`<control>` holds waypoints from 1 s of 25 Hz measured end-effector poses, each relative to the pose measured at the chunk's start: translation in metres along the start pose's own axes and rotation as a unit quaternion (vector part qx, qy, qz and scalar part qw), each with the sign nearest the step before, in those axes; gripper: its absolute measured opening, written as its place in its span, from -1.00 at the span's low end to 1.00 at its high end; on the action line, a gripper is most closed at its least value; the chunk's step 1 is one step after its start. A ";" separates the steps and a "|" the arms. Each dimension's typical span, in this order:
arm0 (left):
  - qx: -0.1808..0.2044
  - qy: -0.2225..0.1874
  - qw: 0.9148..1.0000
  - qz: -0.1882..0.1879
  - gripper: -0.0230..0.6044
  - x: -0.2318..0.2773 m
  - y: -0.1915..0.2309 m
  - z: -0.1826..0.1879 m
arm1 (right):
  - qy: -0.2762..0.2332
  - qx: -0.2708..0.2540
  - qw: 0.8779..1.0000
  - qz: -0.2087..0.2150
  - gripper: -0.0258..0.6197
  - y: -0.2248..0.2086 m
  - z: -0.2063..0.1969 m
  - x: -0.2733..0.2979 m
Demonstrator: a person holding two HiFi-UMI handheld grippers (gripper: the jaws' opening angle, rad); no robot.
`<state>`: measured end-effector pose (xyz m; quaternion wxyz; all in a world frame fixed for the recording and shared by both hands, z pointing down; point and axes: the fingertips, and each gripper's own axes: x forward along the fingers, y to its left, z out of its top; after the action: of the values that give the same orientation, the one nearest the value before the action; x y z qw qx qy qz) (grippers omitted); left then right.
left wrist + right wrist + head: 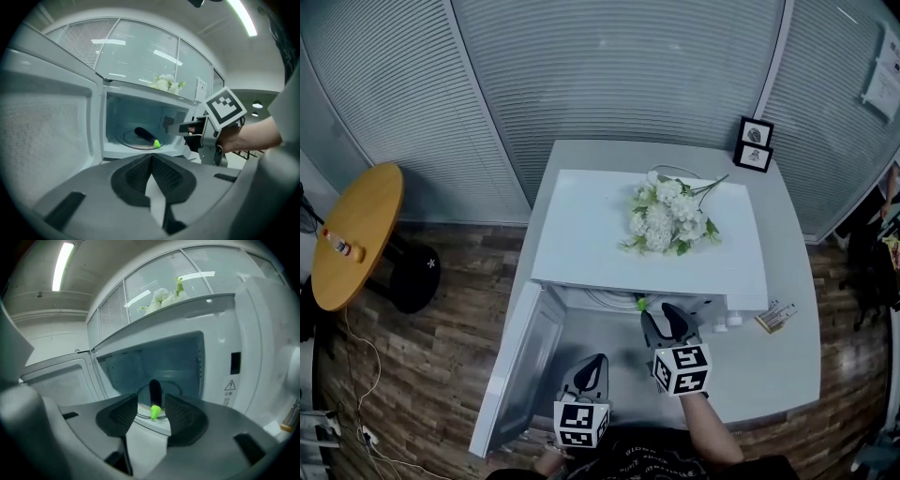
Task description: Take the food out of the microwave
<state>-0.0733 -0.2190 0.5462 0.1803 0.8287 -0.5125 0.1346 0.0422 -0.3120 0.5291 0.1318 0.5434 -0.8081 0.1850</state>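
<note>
White microwave (581,225) on a grey counter (787,356), door (520,366) swung open to the left, artificial flowers (667,216) lying on top. The eggplant (154,389), dark with a green stem, lies on the glass turntable (129,139) inside the cavity. Right gripper (151,401) points into the opening, its 2 fingers spread wide and empty, the eggplant visible beyond the gap, untouched. Left gripper (151,159) is held lower, near the door, with fingers together on nothing.
</note>
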 end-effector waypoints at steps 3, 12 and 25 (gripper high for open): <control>-0.001 0.000 1.000 0.005 -0.90 -0.002 0.003 -0.001 | 0.007 -0.011 1.000 0.001 -0.34 0.001 0.004 0.014; -0.004 0.000 1.000 0.020 -0.90 -0.008 0.010 -0.002 | 0.038 -0.051 0.998 0.001 -0.32 0.007 0.007 0.052; -0.011 0.012 0.999 0.035 -0.90 -0.021 0.018 -0.011 | 0.107 -0.100 0.989 -0.033 -0.32 -0.004 -0.012 0.099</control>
<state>-0.0990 -0.2044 0.5504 0.1905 0.8068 -0.5402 0.1448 0.0090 -0.3897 0.5814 0.2772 0.5312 -0.7852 0.1561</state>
